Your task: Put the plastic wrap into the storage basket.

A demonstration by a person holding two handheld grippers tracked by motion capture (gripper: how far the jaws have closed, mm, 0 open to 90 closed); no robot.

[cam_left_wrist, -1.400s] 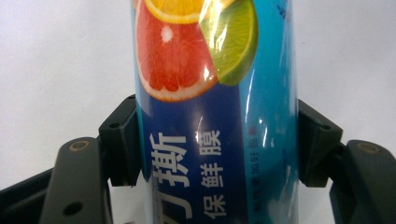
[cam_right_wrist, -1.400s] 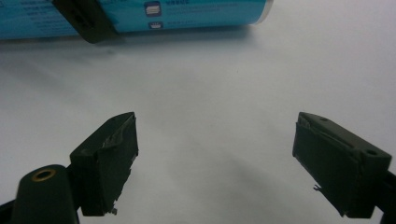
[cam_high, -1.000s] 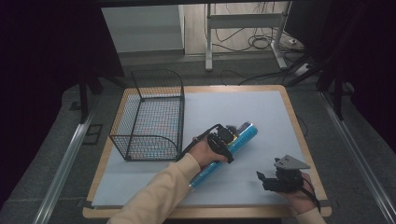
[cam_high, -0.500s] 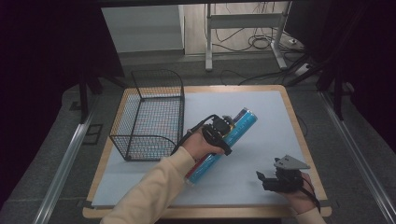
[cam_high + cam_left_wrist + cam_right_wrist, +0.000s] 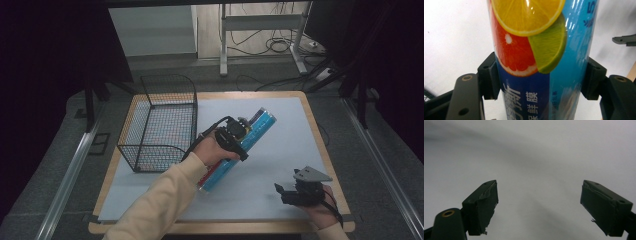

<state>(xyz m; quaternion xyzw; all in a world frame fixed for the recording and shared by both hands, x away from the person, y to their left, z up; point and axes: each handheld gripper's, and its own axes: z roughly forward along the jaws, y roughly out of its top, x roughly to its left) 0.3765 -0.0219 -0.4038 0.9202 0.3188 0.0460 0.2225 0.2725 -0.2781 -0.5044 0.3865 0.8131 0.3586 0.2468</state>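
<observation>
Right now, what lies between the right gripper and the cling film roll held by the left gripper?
Nothing: in the high view only bare white mat separates the right gripper from the cling film roll.

The tabletop (image 5: 310, 130) was a wooden board with a pale sheet laid over most of it, leaving a light wood border at the edges. Grey carpeted floor (image 5: 60, 150) surrounded it, with metal rails (image 5: 65, 185) running along both sides. Beyond the far edge stood a white-framed stand (image 5: 260, 35), and black cables (image 5: 280, 47) lay tangled on the floor beneath it. Dark curtains (image 5: 45, 60) closed in left and right. The light fell brightest on the floor at the back.
</observation>
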